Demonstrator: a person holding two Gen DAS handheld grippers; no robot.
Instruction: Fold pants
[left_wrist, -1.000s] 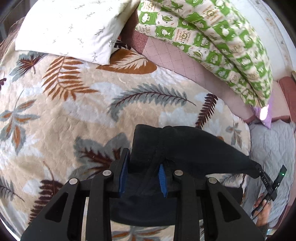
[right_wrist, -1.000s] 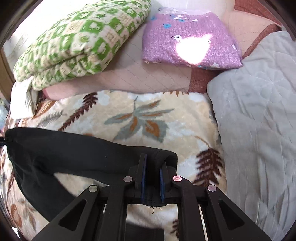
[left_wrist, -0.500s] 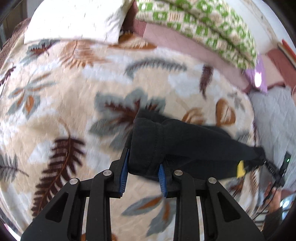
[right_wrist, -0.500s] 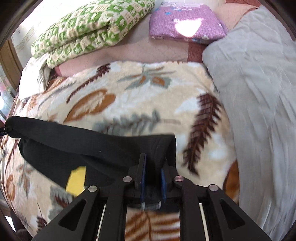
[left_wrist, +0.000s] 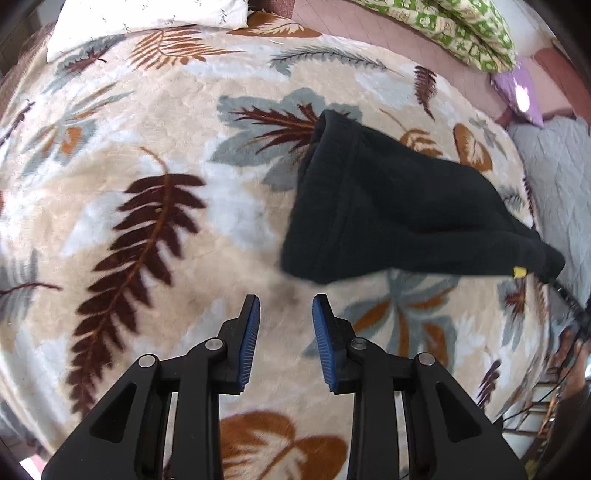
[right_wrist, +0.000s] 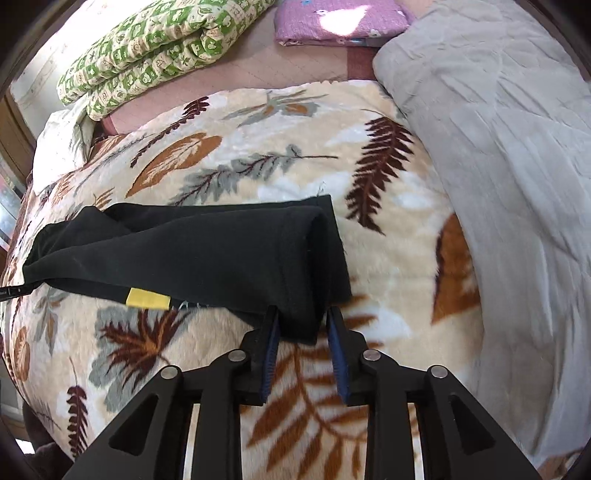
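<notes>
pants: black pants (right_wrist: 207, 251) lie bunched on the leaf-print blanket (left_wrist: 147, 155) of the bed, mid-frame in the right wrist view, right of centre in the left wrist view
left gripper: left gripper (left_wrist: 286, 306) stands narrowly parted and empty at lower centre, the cloth just above it
right gripper: right gripper (right_wrist: 301, 319) has just been opening; a fold sits between the pads, seemingly unpinched
step: letting go after laying the fold down
how to do it well: back both grippers straight off so no cloth drags; then square the edges, yellow tag (right_wrist: 147, 298) tucked under
</notes>
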